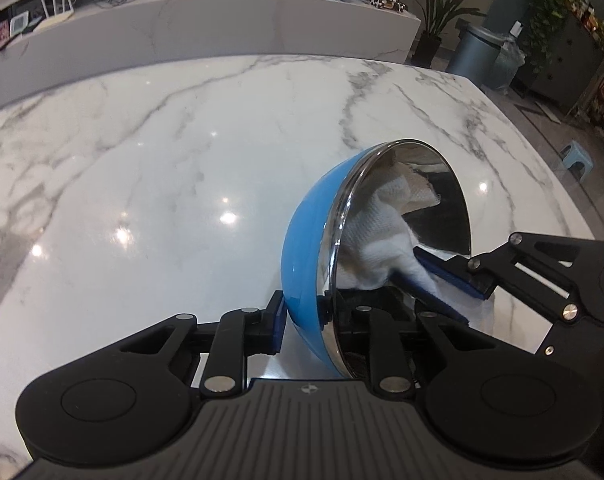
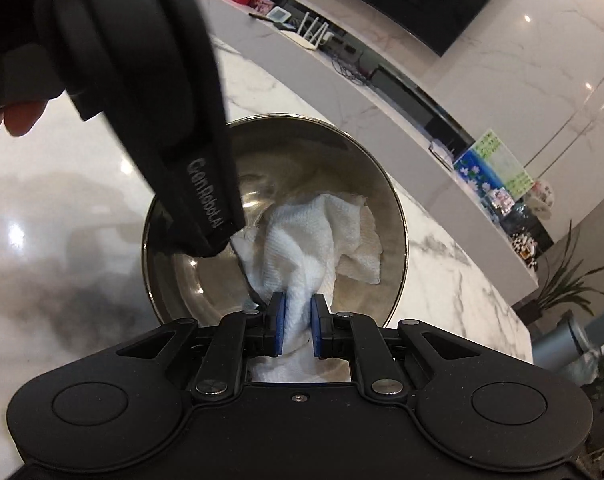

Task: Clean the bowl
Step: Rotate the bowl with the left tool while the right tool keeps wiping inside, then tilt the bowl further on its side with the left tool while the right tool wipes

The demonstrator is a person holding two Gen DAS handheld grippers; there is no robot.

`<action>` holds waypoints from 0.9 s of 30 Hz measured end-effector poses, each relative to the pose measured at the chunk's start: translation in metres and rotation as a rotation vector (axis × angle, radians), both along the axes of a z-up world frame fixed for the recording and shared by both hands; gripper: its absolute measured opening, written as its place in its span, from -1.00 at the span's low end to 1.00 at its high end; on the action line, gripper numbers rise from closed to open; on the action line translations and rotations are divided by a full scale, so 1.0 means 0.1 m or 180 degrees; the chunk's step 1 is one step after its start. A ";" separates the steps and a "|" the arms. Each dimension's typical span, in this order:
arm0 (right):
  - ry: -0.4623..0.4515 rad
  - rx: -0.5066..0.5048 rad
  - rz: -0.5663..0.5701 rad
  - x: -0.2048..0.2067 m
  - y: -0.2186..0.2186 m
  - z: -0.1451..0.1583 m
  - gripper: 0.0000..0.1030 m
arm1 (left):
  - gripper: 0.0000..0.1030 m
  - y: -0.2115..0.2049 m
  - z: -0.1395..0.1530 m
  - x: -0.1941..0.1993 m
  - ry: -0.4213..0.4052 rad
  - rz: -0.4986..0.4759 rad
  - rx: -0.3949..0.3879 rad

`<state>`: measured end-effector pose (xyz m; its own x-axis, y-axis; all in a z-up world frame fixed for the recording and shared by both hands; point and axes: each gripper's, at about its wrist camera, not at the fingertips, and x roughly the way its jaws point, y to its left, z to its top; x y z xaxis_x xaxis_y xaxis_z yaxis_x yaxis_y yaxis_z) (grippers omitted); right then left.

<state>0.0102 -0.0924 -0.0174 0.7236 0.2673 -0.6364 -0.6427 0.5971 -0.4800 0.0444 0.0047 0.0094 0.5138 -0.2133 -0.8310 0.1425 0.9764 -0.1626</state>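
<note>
The right claw [image 2: 297, 322] is clamped on a bunched white waffle-textured cloth [image 2: 302, 248]; both blue pads press into the fabric, and the free end of the cloth spreads forward across the inner wall of the bowl. The left claw [image 1: 302, 320] is closed narrow on the rim of the round bowl with the blue outer shell and polished steel lining [image 1: 318, 248]: one blue pad bears on the blue outside, the other finger sits inside the steel lining near the rim.

The bowl is tilted on its side, its mouth turned toward the right claw. It appears to be carried by the left claw above the white grey-veined marble worktop [image 1: 162, 168], toward the worktop's right edge; whether its lower side touches the surface cannot be determined.

Task progress, as a judgement: the wiping stage is in hand. The cloth lies against the steel interior, which reads as bright and reflective with no obvious residue. Remaining work is probably a full sweep round the inner wall, then withdrawal of the cloth and setting the bowl down upright. The blue outside shows no cloth contact.
</note>
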 end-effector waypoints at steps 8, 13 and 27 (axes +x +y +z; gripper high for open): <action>0.0613 0.0603 -0.0285 0.19 -0.15 0.13 -0.79 | -0.52 0.02 -0.01 -0.02 -0.0022 0.0039 -0.0090; 0.1052 0.1049 -0.0456 0.32 -0.28 0.17 -0.78 | -0.52 0.04 -0.07 -0.02 0.0071 0.0055 -0.0171; 0.1492 0.1459 -0.0574 0.43 -0.49 0.25 -0.80 | -0.62 0.03 -0.05 -0.01 0.0083 -0.0014 -0.0116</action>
<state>0.0529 -0.1418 0.0081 0.4576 0.4858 -0.7447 -0.5924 0.7912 0.1521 0.0433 0.0073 0.0044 0.4911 -0.2460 -0.8356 0.1420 0.9691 -0.2019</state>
